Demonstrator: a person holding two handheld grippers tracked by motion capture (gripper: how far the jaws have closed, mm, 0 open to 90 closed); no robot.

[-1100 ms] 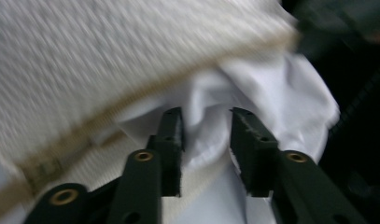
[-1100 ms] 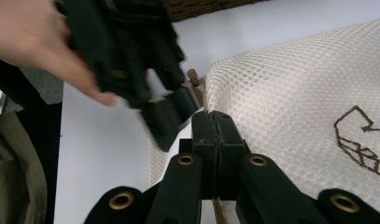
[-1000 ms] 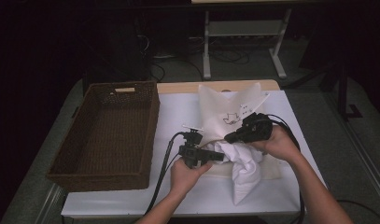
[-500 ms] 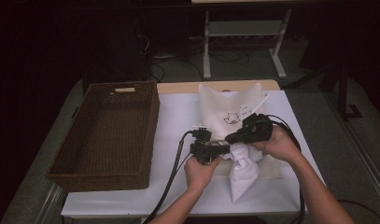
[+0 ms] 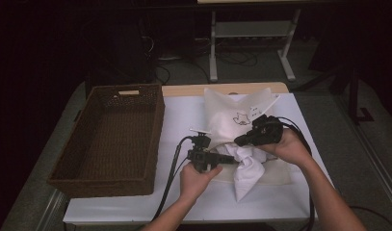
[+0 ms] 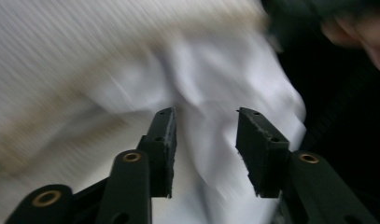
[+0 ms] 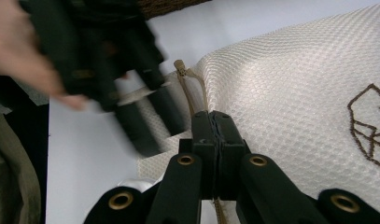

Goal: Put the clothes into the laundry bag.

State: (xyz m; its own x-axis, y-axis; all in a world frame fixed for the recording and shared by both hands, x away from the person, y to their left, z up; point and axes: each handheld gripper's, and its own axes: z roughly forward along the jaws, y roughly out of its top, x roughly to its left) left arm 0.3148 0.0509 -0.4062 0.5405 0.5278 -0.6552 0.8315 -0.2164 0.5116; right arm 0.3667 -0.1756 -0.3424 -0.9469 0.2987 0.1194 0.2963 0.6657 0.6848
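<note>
right tongs [image 7: 214, 122] clamped on mesh bag [image 5: 232, 115] edge, centre-right of the counter [image 5: 184, 110]. left tongs [image 6: 204, 140] just reopened, empty; white cloth [image 5: 246, 166] bunched directly ahead, right of them in the high view.

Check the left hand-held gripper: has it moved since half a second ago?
Yes. The left hand-held gripper has drawn back left toward the basket, jaws just reopened, off the white cloth.
</note>
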